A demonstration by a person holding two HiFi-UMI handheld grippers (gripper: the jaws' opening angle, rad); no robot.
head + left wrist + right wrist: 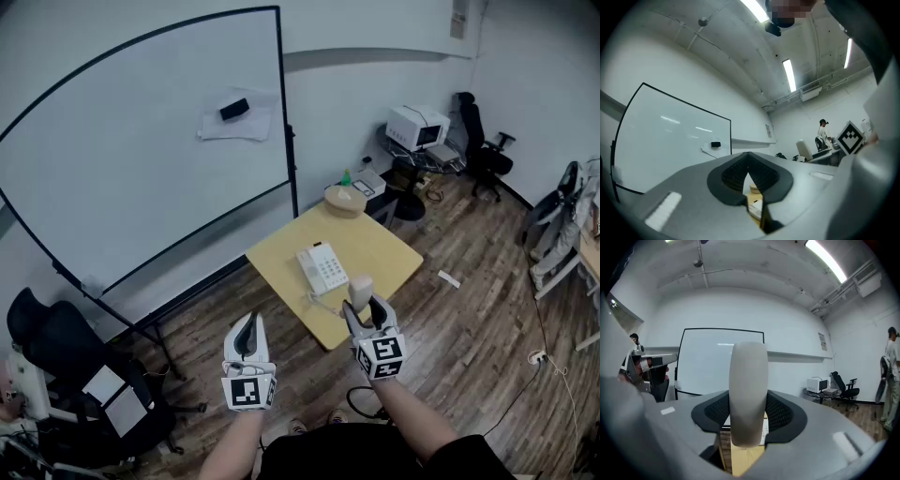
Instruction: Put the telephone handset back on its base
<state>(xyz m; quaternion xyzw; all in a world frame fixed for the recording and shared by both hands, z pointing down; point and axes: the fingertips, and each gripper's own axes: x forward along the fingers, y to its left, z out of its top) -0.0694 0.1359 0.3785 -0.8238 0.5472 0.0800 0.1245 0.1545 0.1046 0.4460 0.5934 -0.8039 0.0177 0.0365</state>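
- Lower handset [361, 286] hidden behind right gripper [365, 309].
- Telephone base [322, 267] key labels too small to read.
- Whiteboard [122, 159] cut off at left edge.
- Yellow table [753, 202] mostly hidden by left gripper [749, 174].

The left claw [749, 172], its jaws closed together, points toward a whiteboard [670, 140].

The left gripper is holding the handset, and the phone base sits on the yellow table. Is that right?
No. The right gripper, not the left, holds the handset; the right gripper view shows it clamped between the jaws. The left gripper is empty. The phone base does sit on the yellow table.
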